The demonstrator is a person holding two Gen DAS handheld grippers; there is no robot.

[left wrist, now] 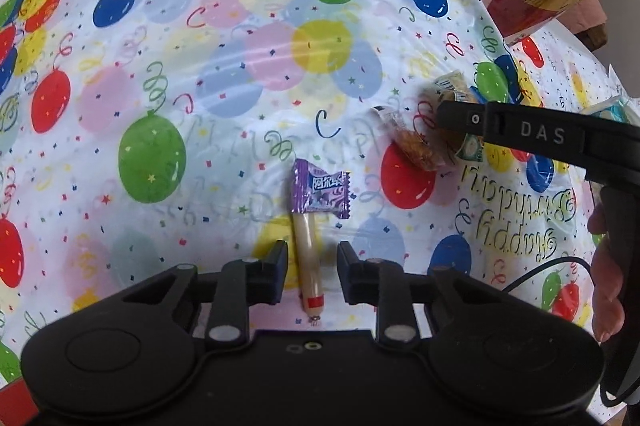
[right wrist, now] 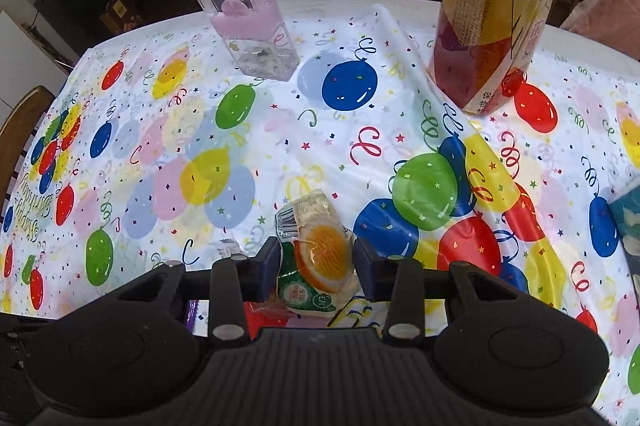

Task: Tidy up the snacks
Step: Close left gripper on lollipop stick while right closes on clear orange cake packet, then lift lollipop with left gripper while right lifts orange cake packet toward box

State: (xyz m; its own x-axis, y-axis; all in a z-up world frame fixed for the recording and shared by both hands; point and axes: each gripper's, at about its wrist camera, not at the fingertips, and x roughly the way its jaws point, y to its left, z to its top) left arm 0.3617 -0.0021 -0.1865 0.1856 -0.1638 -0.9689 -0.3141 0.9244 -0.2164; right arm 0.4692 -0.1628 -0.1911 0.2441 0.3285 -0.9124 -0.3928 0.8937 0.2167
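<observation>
A thin tan sausage stick with a red band lies on the balloon tablecloth, between the fingers of my open left gripper, which do not touch it. A purple candy rests across its far end. Further right, my right gripper reaches over a clear packet of brown snack. In the right wrist view, my right gripper is shut on an orange-print jelly packet, with both pads pressed against its sides.
A tall clear container with pink filling stands at the back left. A large yellow-and-red bag stands at the back right. A blue-and-white pack sits at the right edge. A wooden chair is beyond the left edge.
</observation>
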